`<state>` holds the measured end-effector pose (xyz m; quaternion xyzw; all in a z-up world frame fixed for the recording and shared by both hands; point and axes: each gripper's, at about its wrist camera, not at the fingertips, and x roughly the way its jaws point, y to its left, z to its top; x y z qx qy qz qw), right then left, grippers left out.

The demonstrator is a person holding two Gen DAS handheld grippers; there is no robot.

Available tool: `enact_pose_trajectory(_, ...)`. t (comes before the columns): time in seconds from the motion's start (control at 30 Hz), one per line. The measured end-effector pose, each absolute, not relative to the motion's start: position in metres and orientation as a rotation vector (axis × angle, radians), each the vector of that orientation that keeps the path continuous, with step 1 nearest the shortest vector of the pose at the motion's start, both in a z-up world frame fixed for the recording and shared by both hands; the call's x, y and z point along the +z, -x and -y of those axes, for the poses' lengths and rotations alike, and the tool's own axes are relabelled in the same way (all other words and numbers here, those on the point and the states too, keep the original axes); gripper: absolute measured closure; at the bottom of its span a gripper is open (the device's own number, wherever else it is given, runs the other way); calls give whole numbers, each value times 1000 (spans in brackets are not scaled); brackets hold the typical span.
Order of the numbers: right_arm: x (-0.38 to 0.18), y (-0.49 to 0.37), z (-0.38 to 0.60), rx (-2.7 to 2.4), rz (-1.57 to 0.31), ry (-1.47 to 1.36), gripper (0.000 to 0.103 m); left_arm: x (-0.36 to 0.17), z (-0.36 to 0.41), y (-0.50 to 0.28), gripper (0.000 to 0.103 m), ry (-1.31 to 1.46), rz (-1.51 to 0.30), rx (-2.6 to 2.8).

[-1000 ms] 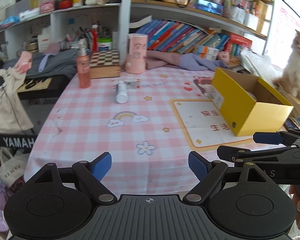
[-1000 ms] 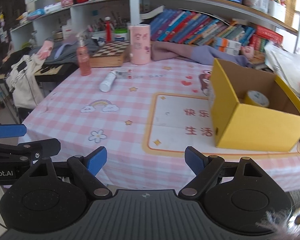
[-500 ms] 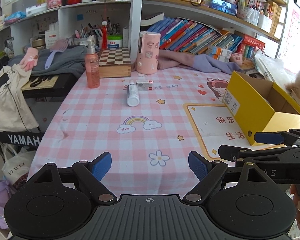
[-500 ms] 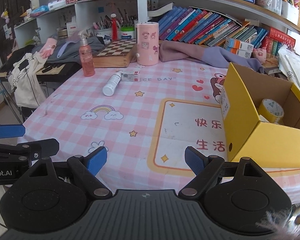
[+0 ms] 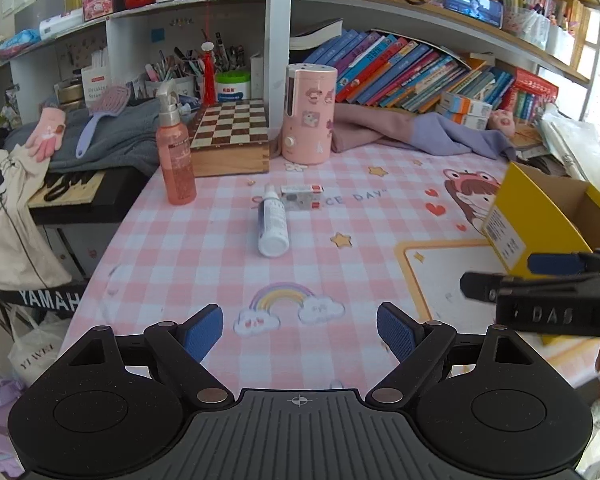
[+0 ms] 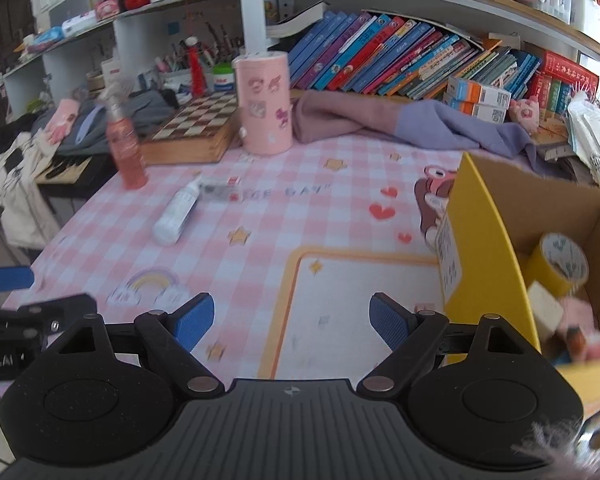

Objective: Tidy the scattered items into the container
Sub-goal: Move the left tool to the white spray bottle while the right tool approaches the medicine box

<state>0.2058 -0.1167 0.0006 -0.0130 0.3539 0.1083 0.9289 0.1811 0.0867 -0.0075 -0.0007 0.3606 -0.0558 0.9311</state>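
Here, open room: a wide stretch of the pink-and-white checked tablecloth [image 5: 204,248] is lying bare between both tools and the far clutter.
Left gripper [image 5: 299,330]: hovering low over the near table edge, blue pads spread wide, gripping nothing.
Right gripper [image 6: 291,322]: sitting just beside the box's near corner, fingers equally wide apart and empty.
Scattered items: a white cylindrical spray bottle [image 5: 273,224] is lying on its side mid-table, its cap end touching a small white rectangular packet with red ends [image 5: 302,197].
Container: the open yellow cardboard box [image 6: 484,240] is standing at the right edge, holding a yellow tape roll [image 6: 558,266].
Far edge: a tall pink pump bottle [image 5: 176,160], a wooden chessboard box [image 5: 231,136] and a pink stickered cylinder [image 5: 309,114] are lining the back.
Room: bookshelves are crowding the wall behind.
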Motion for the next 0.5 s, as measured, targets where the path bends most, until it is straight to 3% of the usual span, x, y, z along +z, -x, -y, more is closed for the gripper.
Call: enact_pose_trajectory(0.5,8,-313,90,283,-704,7,18,-36,-81,-269,18,-15,-778,-95)
